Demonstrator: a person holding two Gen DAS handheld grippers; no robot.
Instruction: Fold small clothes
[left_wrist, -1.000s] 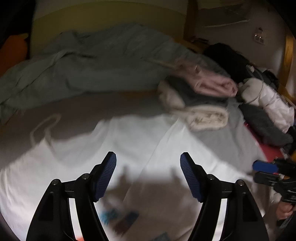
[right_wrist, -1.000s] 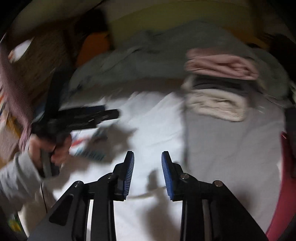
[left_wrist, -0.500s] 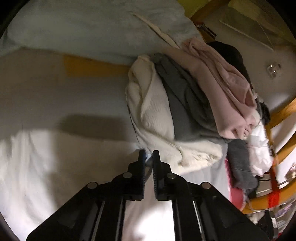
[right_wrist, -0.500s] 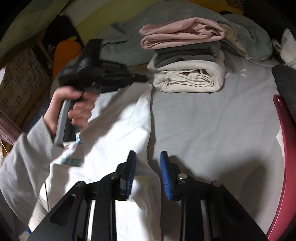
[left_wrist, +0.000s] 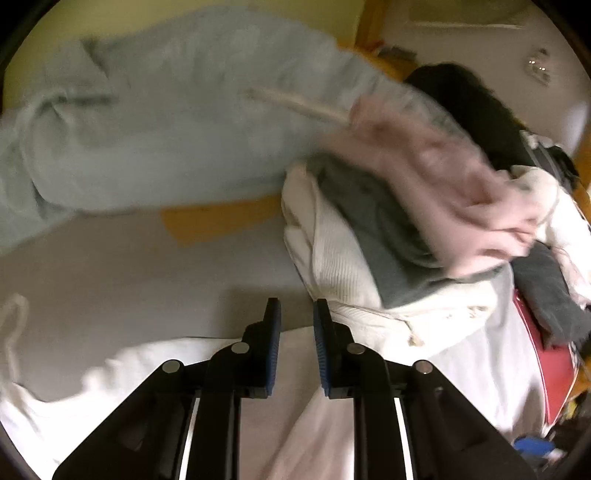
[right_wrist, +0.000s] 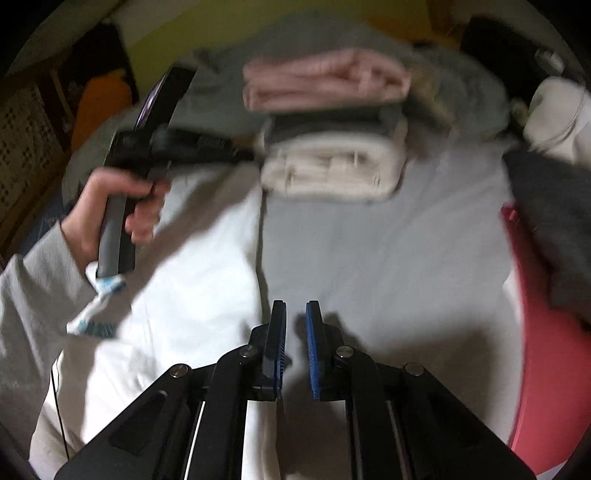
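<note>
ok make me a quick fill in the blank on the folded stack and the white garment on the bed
1. The top piece of the folded stack is ___ in colour.
2. Under it lies a grey piece, and the bottom piece is ___.
3. The white garment lies spread on a ___ sheet.
4. In the right wrist view, the hand gripping the other tool's handle wears a ___ sleeve.

Missing words: pink; cream; grey; grey

Bare grey sheet lies open between the white garment, folded stack and red edge.
</note>
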